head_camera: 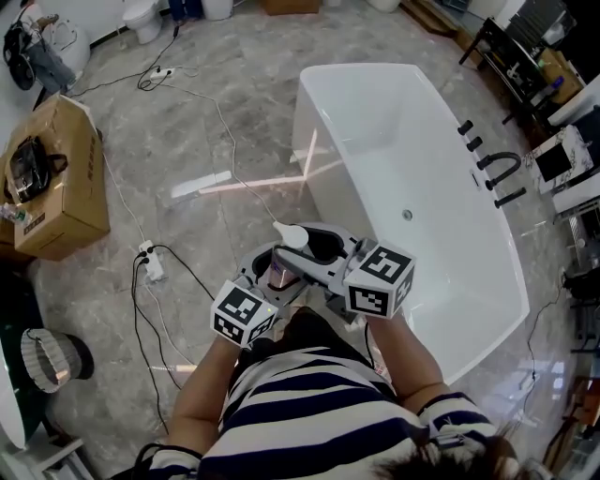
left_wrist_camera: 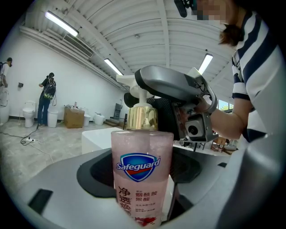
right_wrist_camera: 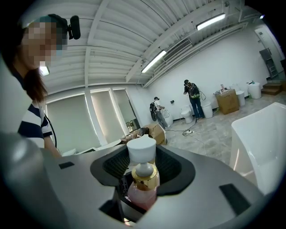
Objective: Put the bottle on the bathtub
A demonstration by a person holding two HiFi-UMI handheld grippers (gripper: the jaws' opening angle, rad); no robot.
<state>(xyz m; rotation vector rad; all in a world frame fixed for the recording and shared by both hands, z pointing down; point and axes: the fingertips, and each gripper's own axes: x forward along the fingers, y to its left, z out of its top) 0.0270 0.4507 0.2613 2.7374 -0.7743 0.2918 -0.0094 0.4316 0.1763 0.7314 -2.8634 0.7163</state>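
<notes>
Pink bottle [head_camera: 281, 273] near white bathtub [head_camera: 303, 141] rim.

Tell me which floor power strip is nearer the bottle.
The power strip left of the bottle, about level with it; the other strip lies far off by the toilet.

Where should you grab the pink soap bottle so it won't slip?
Grab the bottle round its wide body, below the gold collar, coming in from the side. It stands upright and its body is broad and straight-walled; the pump head on top is thin and would likely wobble. The left gripper holds it there.
</notes>
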